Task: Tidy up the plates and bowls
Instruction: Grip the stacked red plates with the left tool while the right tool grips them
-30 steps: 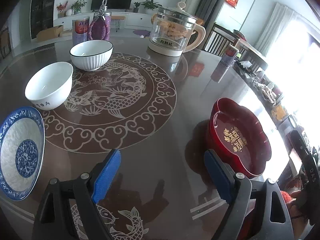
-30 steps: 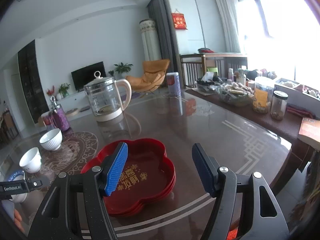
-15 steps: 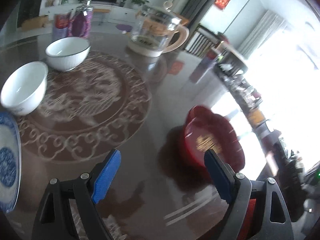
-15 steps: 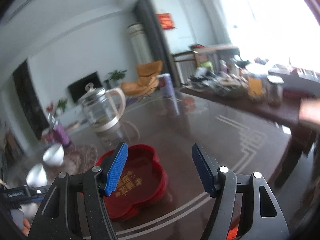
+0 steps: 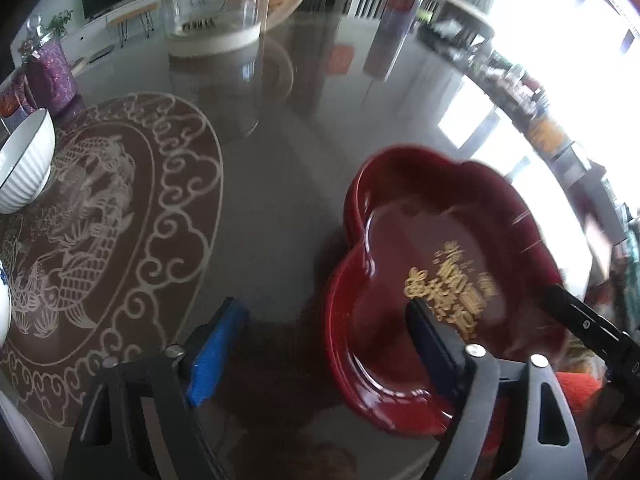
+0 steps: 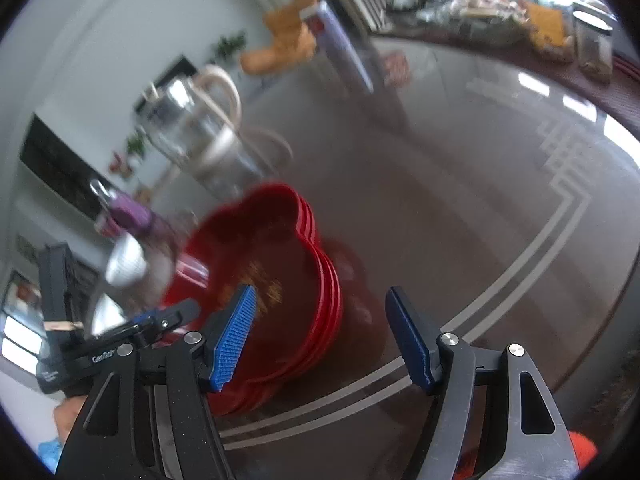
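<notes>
A stack of red flower-shaped plates [image 5: 440,248] with gold lettering sits on the dark glass table. My left gripper [image 5: 324,350] straddles the stack's near-left rim, one blue pad outside it and the other over the inside. Its jaws are closing, and the pads do not touch the rim. In the right wrist view the same red plates [image 6: 288,280] appear blurred. My right gripper [image 6: 320,338] is open around their right edge, left pad over the plate, right pad outside. A white ribbed bowl [image 5: 24,168] stands at the far left on the dragon pattern.
A glass kettle [image 5: 216,0], a purple jar [image 5: 52,68] and a tall can [image 5: 392,32] stand at the back of the table. Jars and packets [image 6: 560,28] crowd the far right side. A blue-and-white plate's edge [image 5: 2,300] shows at the left.
Both grippers have dropped and moved in on the red plates, which now sit between their fingers. The left view swung right, away from the bowls, and its jaws have narrowed.
</notes>
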Motion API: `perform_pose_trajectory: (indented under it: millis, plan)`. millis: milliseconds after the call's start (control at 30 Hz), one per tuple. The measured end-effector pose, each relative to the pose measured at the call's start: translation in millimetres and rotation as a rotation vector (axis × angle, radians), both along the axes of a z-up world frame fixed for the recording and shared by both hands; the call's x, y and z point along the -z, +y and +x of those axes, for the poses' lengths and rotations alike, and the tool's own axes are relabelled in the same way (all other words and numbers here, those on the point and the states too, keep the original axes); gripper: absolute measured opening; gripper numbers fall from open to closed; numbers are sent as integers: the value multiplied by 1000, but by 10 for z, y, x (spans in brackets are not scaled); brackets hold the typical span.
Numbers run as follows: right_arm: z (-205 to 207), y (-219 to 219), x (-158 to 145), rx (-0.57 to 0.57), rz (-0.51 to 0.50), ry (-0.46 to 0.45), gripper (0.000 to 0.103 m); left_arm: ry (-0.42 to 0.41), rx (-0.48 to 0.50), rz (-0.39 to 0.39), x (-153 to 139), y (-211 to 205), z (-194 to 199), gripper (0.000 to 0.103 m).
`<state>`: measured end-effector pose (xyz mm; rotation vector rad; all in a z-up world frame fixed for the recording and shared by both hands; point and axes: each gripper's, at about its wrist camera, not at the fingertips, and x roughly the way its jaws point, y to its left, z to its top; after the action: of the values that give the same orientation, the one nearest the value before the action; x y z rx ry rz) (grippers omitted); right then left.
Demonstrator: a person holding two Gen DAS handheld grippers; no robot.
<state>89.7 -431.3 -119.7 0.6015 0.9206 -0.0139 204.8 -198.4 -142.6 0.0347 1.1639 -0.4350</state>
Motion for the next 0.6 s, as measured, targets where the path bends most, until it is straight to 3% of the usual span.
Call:
perform_pose_trajectory:
  millis: [33,67,100,233,367,600]
  plan:
    - [35,9,38,-6,4,24,59,0,0,-26,-1,-2,-10,70]
    - [68,23,83,-13,13,48,48,5,5,-57,-8,-4,-21,55]
    - [95,31,121,-24,25,65,28,14,19,-98,-21,-12,-31,38]
    - [151,116,107,-32,-2,95,26,4,-10,-112,-41,54,-72,36]
    - [260,284,-18,-56,7,50,26,-50,-74,-176,-210,354,-5,32]
    - [1145,725,-198,-128,-18,-9,26,-139,-214,-160,-368,828,752,32]
